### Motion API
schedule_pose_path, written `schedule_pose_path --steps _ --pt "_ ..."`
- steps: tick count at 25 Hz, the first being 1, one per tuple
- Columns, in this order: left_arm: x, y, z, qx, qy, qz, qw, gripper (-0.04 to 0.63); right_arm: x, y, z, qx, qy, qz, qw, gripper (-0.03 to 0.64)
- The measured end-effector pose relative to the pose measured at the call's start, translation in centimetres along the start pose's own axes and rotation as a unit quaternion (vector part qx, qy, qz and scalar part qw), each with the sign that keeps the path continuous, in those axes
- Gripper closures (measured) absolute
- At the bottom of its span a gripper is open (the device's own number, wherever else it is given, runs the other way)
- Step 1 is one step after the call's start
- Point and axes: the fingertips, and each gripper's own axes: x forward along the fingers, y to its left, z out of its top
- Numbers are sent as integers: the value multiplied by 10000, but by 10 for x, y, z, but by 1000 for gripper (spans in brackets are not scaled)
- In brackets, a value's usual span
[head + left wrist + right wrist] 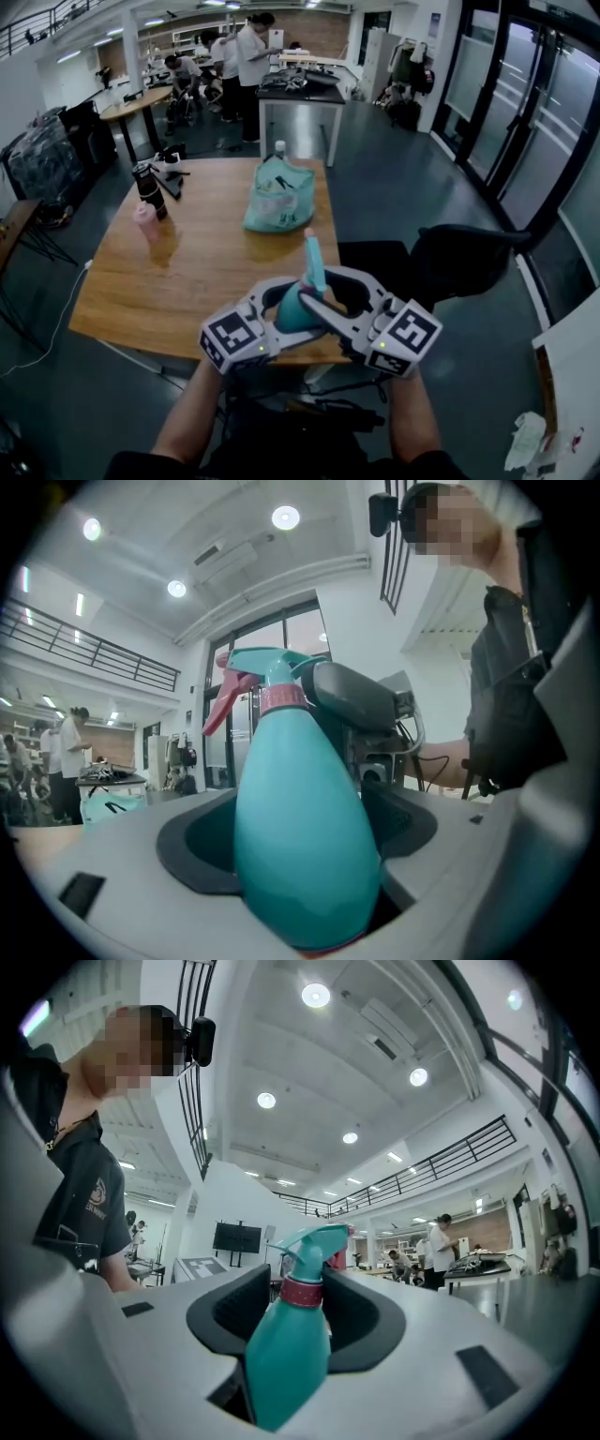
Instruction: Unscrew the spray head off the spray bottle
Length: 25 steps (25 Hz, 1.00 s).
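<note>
I hold a teal spray bottle (298, 317) up in front of me, over the near edge of the wooden table (187, 272). My left gripper (281, 317) is shut on its wide body (300, 855), which fills the gap between those jaws. The spray head (267, 679) with its pink trigger (223, 705) and pink collar (281, 697) points up. My right gripper (323, 298) reaches in from the other side at the neck. In the right gripper view its dark pads (370, 1321) stand on either side of the collar (302, 1291) without clearly pressing on it, jaws wide.
On the table stand a teal bag (279, 199), a black flask (150, 190) and a small pink thing (143, 214). A black chair (459, 258) is to the right of the table. Several people (251, 56) work at benches far behind.
</note>
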Motion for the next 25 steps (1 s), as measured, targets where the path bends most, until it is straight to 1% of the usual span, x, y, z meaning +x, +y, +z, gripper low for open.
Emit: schedule_pose_path --steps 3,6,9,14,16,19,23,25 --pt "-1 11 2 -41 -76 316 9995 195 0 -9 1 45 1 -294 9996 451" --pt "-4 25 1 -55 -93 742 9972 196 1 -17 -1 84 54 -614 9981 451" --pt "-3 38 -4 -58 -3 1125 9936 196 4 -19 -4 184 71 -732 9971 451" --pt "-2 48 -8 -67 157 1530 9881 196 10 -28 -8 332 192 -1099 9932 451" --pt "-1 52 -11 -36 246 1674 9856 196 12 -33 -11 419 231 -1259 9909 451" --pt "-1 55 -15 25 362 1817 9827 196 18 -36 -13 490 255 -1333 9895 451" --pt "0 57 -21 81 483 1901 9806 196 23 -38 -16 535 324 -1479 9870 451" --pt "1 56 -22 76 523 1894 9805 196 22 -42 -15 555 371 -1636 9843 474"
